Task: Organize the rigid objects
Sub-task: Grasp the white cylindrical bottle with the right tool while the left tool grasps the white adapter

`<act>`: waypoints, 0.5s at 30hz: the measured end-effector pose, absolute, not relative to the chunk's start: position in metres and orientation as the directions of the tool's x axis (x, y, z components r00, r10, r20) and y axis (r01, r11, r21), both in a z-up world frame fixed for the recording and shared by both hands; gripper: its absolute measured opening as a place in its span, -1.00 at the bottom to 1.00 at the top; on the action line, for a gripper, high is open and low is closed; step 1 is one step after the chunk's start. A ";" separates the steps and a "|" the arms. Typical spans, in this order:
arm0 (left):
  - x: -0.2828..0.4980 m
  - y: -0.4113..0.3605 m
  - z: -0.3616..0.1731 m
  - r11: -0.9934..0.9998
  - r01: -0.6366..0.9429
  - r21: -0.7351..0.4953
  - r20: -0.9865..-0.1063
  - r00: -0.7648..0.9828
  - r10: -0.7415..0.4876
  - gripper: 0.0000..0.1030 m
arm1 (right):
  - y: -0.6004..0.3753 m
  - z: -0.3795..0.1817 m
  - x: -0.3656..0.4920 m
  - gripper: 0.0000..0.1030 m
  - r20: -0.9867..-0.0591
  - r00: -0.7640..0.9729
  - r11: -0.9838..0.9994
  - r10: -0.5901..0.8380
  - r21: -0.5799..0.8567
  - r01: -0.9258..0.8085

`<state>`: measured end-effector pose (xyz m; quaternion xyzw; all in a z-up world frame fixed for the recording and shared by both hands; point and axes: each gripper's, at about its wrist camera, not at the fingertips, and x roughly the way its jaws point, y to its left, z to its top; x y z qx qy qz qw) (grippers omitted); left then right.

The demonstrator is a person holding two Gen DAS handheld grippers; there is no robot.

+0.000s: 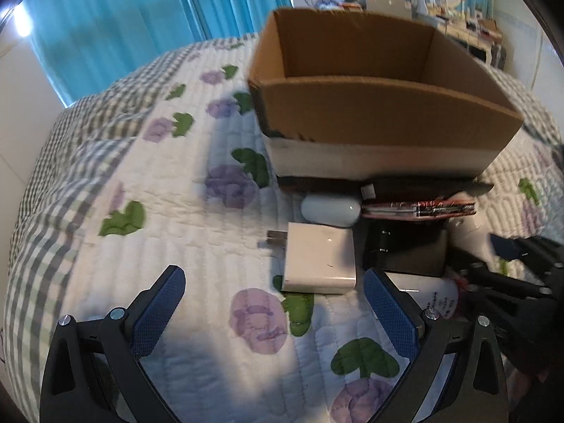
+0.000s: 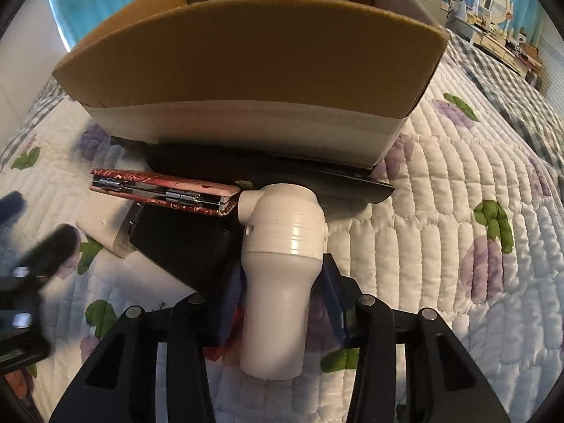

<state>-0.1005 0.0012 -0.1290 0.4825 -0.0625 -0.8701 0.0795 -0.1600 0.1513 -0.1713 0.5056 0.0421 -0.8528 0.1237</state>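
Observation:
An open cardboard box [image 1: 384,112] [image 2: 246,67] stands on the quilted bed. In front of it lie a white charger [image 1: 319,262], a white oval case [image 1: 331,208], a red patterned case [image 1: 419,208] [image 2: 158,192], a black box [image 1: 409,250] [image 2: 183,243] and a black flat object [image 2: 317,176]. My left gripper [image 1: 275,296] is open just short of the charger. My right gripper [image 2: 282,282] is shut on a white pump bottle [image 2: 282,268], its blue pads against the bottle's neck. The right gripper also shows at the right edge of the left wrist view [image 1: 511,282].
The floral quilt [image 1: 176,211] covers the bed, with bare quilt left of the box and to the right [image 2: 458,211]. A white bottle [image 1: 433,296] [image 2: 151,282] lies partly under the black box. Teal curtains and a cluttered dresser [image 1: 458,17] are behind.

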 end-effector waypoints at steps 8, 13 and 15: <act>-0.125 0.016 -0.156 -0.969 0.029 0.247 -0.864 -0.446 -0.233 0.98 | 0.186 -0.141 -0.149 -0.18 -0.799 -0.554 -0.964 -0.234 0.119 0.236; -0.133 0.013 -0.160 -0.980 0.030 0.198 -0.873 -0.450 -0.190 0.75 | 0.189 -0.140 -0.156 -0.18 -0.806 -0.532 -0.960 -0.261 0.158 0.231; -0.131 0.011 -0.161 -0.991 0.005 0.136 -0.888 -0.443 -0.124 0.52 | 0.188 -0.139 -0.152 -0.18 -0.804 -0.531 -0.958 -0.268 0.164 0.234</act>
